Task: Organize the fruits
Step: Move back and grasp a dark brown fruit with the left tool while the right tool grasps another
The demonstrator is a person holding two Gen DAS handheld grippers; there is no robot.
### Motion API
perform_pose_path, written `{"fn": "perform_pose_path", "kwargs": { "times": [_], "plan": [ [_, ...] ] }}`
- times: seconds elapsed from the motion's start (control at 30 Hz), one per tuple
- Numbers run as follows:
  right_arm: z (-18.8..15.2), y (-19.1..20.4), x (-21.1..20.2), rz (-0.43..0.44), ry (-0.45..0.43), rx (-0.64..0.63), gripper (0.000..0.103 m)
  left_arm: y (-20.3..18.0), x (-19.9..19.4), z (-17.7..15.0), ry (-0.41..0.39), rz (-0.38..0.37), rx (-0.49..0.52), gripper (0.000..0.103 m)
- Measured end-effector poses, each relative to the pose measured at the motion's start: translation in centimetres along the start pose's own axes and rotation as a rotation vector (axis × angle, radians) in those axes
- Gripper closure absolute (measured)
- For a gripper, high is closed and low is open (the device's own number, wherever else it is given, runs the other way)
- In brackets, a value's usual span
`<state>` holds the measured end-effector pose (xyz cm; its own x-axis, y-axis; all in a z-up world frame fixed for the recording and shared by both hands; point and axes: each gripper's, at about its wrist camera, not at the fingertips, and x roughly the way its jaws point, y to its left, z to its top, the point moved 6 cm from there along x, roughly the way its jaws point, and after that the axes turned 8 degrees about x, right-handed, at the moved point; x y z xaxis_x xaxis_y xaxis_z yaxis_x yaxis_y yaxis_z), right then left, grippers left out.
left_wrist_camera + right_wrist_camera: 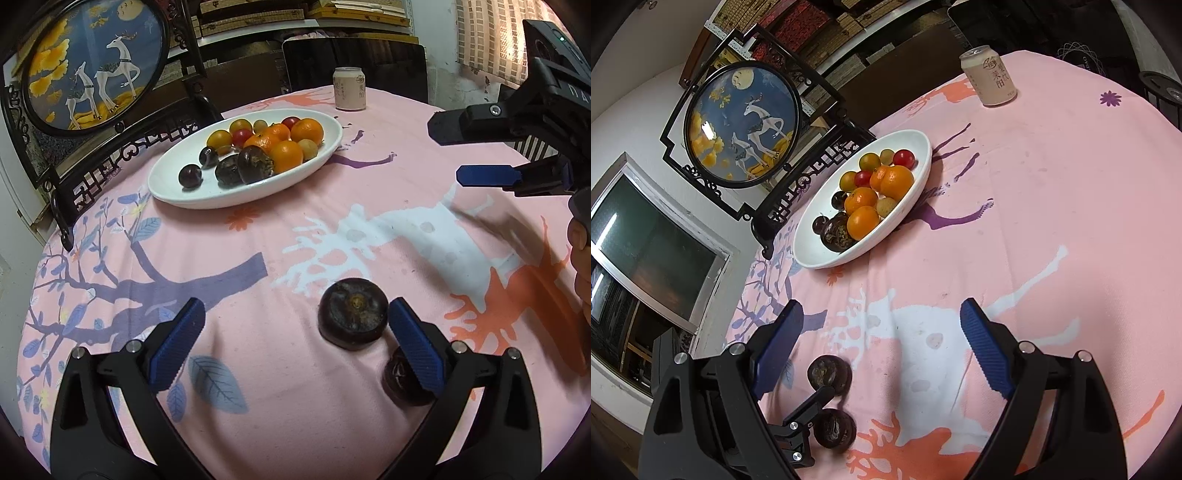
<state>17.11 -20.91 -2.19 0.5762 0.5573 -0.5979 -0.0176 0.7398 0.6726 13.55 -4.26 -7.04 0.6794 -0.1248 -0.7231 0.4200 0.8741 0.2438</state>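
Note:
A white oval plate (pixel 177 192) (pixel 812 254) holds oranges, small tomatoes and dark fruits at the table's far left. Two dark round fruits lie loose on the pink cloth. The larger one (pixel 352 318) (pixel 829 372) sits just inside my left gripper's right finger. The smaller one (pixel 400 373) (pixel 835 427) lies partly hidden behind that finger. My left gripper (pixel 295 343) is open, low over the cloth. My right gripper (pixel 882 347) is open and empty above the cloth; it also shows in the left wrist view (pixel 448 153), at the right.
A beverage can (pixel 349 88) (pixel 991 75) stands at the table's far edge. A round framed deer picture on a black stand (pixel 92 62) (pixel 744 122) stands behind the plate. A dark chair back (pixel 354 62) is behind the can.

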Motion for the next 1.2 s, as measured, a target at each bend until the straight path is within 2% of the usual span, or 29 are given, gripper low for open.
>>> {"fn": "perform_pose_path", "kwargs": {
  "times": [0.3,0.37,0.53,0.63,0.73,0.8,0.9,0.97,1.0,1.03,1.07,1.1,1.2],
  "plan": [
    [-0.2,0.2,0.3,-0.011,0.008,-0.017,0.016,0.1,0.6,-0.2,0.038,0.021,0.013,0.002],
    [-0.2,0.2,0.3,-0.010,0.008,-0.015,0.016,1.1,0.8,-0.3,0.043,0.029,-0.015,0.002],
    [-0.5,0.4,0.3,-0.010,0.015,-0.026,0.016,5.3,1.3,-1.0,0.075,0.132,-0.117,0.002],
    [-3.0,1.7,0.6,-0.010,0.083,-0.129,0.016,7.2,1.4,-1.6,0.072,0.107,-0.204,0.003],
    [-6.5,3.4,0.7,-0.031,0.137,-0.296,0.016,6.9,1.3,-1.4,0.062,0.073,-0.195,0.013],
    [-9.0,4.5,0.8,-0.051,0.162,-0.413,0.019,6.1,1.4,-1.3,0.065,0.053,-0.171,0.025],
    [-10.9,5.5,1.3,-0.085,0.179,-0.526,0.024,5.5,1.5,-1.3,0.066,0.026,-0.159,0.035],
    [-12.0,5.6,2.3,-0.143,0.195,-0.598,0.036,5.3,1.8,-1.3,0.072,0.001,-0.163,0.042],
    [-12.6,5.7,2.8,-0.161,0.212,-0.626,0.040,5.1,1.9,-1.2,0.077,-0.014,-0.163,0.048],
    [-13.1,5.7,3.2,-0.172,0.226,-0.650,0.043,5.0,2.1,-1.2,0.083,-0.022,-0.160,0.049],
    [-13.3,5.9,3.2,-0.186,0.216,-0.677,0.058,4.8,2.2,-1.1,0.082,-0.023,-0.154,0.054],
    [-13.4,5.9,3.2,-0.193,0.213,-0.687,0.061,4.7,2.3,-1.0,0.079,-0.034,-0.150,0.061],
    [-12.9,5.5,3.1,-0.178,0.213,-0.657,0.064,4.6,2.2,-0.9,0.070,-0.042,-0.149,0.063]
  ]
}}
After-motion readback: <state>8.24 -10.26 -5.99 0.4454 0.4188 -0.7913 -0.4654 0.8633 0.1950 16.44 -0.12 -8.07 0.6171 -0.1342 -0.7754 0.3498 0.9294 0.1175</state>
